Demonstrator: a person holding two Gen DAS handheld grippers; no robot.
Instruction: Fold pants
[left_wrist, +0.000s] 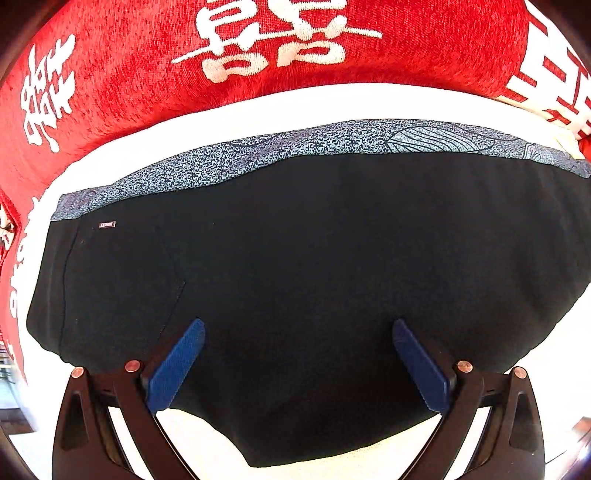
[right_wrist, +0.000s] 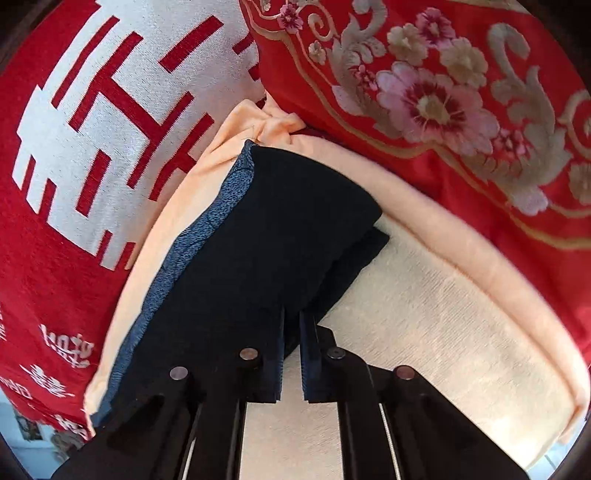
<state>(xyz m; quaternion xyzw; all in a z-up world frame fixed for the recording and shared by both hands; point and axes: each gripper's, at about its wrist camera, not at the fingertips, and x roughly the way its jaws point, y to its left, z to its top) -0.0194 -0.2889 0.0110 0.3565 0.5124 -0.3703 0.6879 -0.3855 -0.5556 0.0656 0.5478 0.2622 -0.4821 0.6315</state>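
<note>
The black pants (left_wrist: 295, 258) lie folded on a pale cushion (left_wrist: 332, 103), with a blue-grey speckled band (left_wrist: 258, 155) along the far edge. My left gripper (left_wrist: 297, 328) is open above the near part of the pants, blue pads (left_wrist: 177, 365) wide apart, holding nothing. In the right wrist view the pants (right_wrist: 258, 240) show as a folded stack with the speckled band (right_wrist: 207, 221) on the left. My right gripper (right_wrist: 291, 321) is shut on the near edge of the pants, with black cloth pinched between the fingers (right_wrist: 308, 354).
A red blanket with white characters (left_wrist: 147, 74) lies behind and left of the pants. It also shows in the right wrist view (right_wrist: 74, 147). A red floral quilt (right_wrist: 461, 110) lies at the right. The peach cushion (right_wrist: 443, 314) extends right of the pants.
</note>
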